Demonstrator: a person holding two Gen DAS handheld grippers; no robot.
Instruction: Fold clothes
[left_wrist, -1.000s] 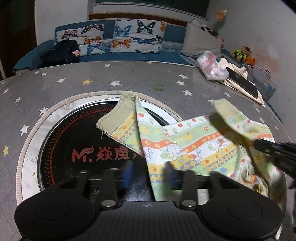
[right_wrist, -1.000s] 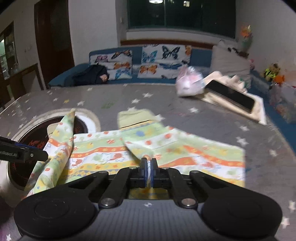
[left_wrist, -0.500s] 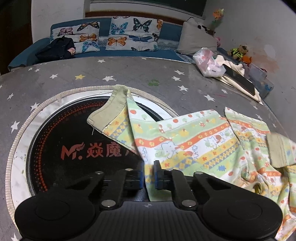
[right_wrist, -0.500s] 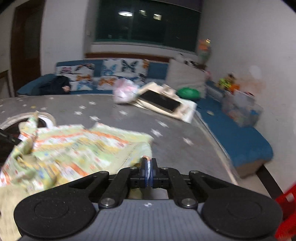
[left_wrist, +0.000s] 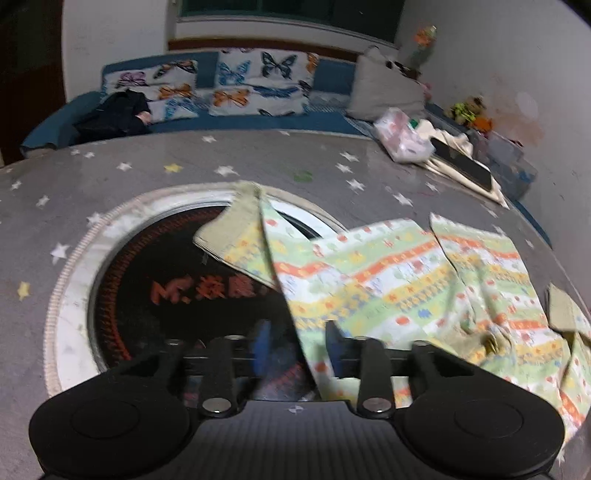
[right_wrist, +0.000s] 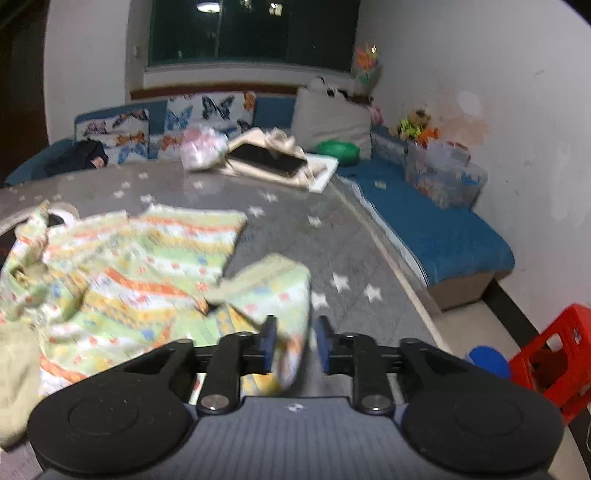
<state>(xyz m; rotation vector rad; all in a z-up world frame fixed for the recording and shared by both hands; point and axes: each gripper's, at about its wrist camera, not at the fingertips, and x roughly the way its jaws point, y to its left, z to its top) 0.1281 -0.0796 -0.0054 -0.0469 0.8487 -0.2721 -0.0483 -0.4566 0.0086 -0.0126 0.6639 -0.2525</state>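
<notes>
A child's garment (left_wrist: 388, 280) with green, orange and yellow stripes lies crumpled on the grey star-print table (left_wrist: 147, 177). Its olive cuff (left_wrist: 229, 229) rests over the round black cooktop (left_wrist: 147, 280). My left gripper (left_wrist: 297, 341) straddles the garment's near edge. Its jaws are opening and the pads stand off the fabric. In the right wrist view the garment (right_wrist: 129, 258) fills the left side. A fold of it droops between the opening jaws of my right gripper (right_wrist: 294, 338), loose from the pads, near the table's right edge.
A pink plastic bag (right_wrist: 203, 149) and a dark tablet (right_wrist: 269, 157) on cream cloth sit at the table's far side. A blue sofa (right_wrist: 436, 229) with butterfly cushions runs behind and to the right. A red stool (right_wrist: 554, 354) stands on the floor at the right.
The left jaws shut on the garment's edge, then parted again. The right gripper carried a fold of the garment to the right while shut, and its jaws have now parted.
</notes>
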